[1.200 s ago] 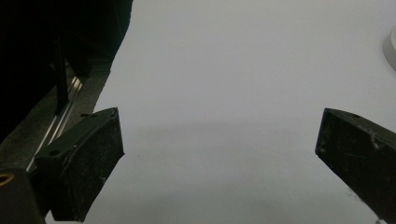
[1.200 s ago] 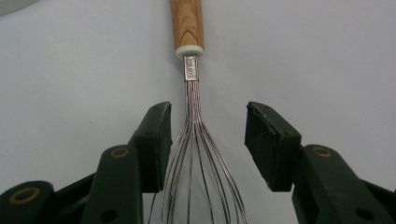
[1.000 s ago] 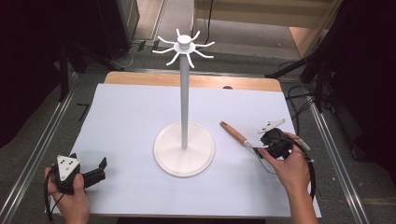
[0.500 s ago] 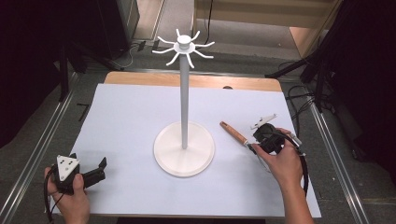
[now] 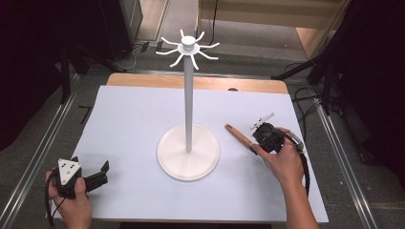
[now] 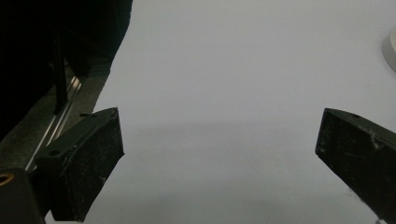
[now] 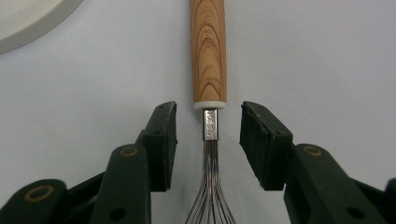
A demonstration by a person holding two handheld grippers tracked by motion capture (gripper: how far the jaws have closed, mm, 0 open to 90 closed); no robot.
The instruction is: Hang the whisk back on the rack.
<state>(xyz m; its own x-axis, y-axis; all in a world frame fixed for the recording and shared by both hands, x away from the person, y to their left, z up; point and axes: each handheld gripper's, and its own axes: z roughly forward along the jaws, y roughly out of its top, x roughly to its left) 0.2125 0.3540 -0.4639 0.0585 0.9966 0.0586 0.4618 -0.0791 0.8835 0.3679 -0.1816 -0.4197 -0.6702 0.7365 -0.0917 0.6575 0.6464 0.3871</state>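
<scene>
A whisk with a wooden handle (image 7: 208,51) and steel wires lies flat on the white table cover, right of the stand. In the high view its handle (image 5: 237,134) points up and left. My right gripper (image 7: 208,135) straddles the whisk's metal collar, jaws open with a gap on each side, not touching it. From above, the right gripper (image 5: 258,143) sits under a hand over the whisk's wire end. My left gripper (image 5: 100,172) rests open at the table's near left corner; its jaws (image 6: 219,154) stand wide apart over bare cover.
A tall white stand (image 5: 188,86) with several hooked arms at its top rises from a round base (image 5: 188,153) at the table's middle. The base's rim (image 7: 28,23) lies up and left of the right jaws. Dark floor and metal rails flank the table.
The right gripper has moved up and left along the whisk and turned, now lined up over the collar at the handle's end. The left gripper has stayed put.
</scene>
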